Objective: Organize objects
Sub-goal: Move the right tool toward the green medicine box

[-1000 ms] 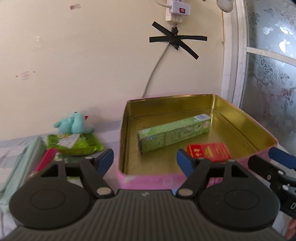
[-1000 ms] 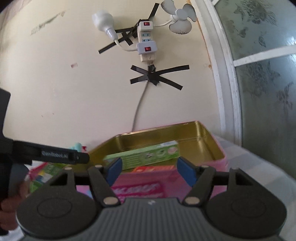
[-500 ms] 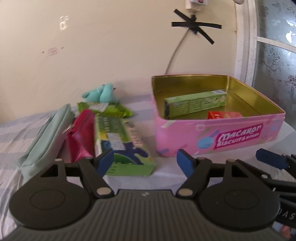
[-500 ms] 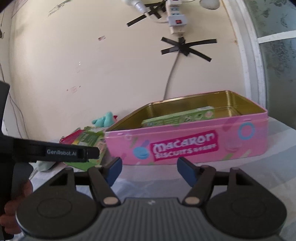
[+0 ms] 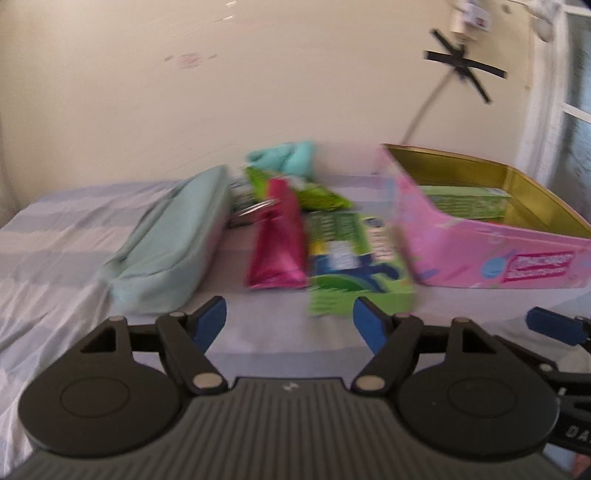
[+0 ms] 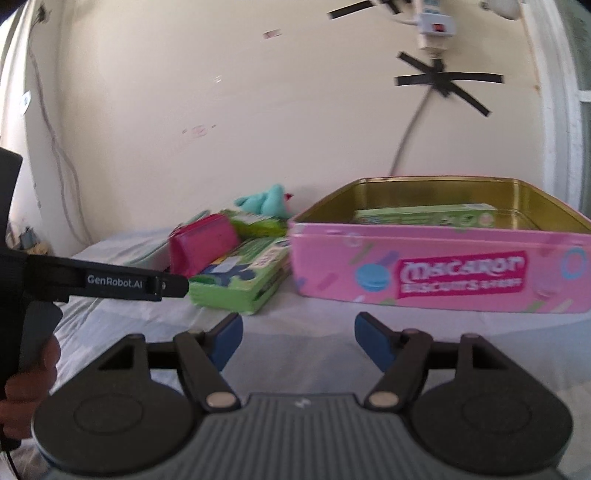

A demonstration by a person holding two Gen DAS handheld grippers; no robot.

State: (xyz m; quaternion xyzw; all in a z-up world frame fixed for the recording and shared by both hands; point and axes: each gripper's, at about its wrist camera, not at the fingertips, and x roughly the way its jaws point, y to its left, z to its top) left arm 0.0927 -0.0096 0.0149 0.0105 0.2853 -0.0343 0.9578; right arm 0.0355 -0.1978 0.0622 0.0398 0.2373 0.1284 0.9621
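A pink biscuit tin (image 5: 480, 254) (image 6: 443, 273) stands open on the striped cloth, with a green box (image 5: 469, 205) (image 6: 424, 216) inside. Left of it lie a flat green box (image 5: 351, 258) (image 6: 240, 277), a magenta pouch (image 5: 277, 236) (image 6: 203, 243), a pale green case (image 5: 173, 236), a green packet (image 5: 314, 195) and a teal plush toy (image 5: 291, 157) (image 6: 266, 199). My left gripper (image 5: 290, 319) is open and empty, in front of the pouch and flat box. My right gripper (image 6: 297, 341) is open and empty, in front of the tin's left end.
The wall (image 5: 258, 92) rises right behind the objects, with a taped cable (image 6: 406, 140) and a power strip (image 6: 432, 22). A window frame (image 5: 554, 110) is at the right. The left gripper's body (image 6: 103, 282) shows at the left of the right wrist view.
Both grippers have pulled back and down from over the tin to the front of the table. The left view has swung left toward the pouch and case. Both stayed open.
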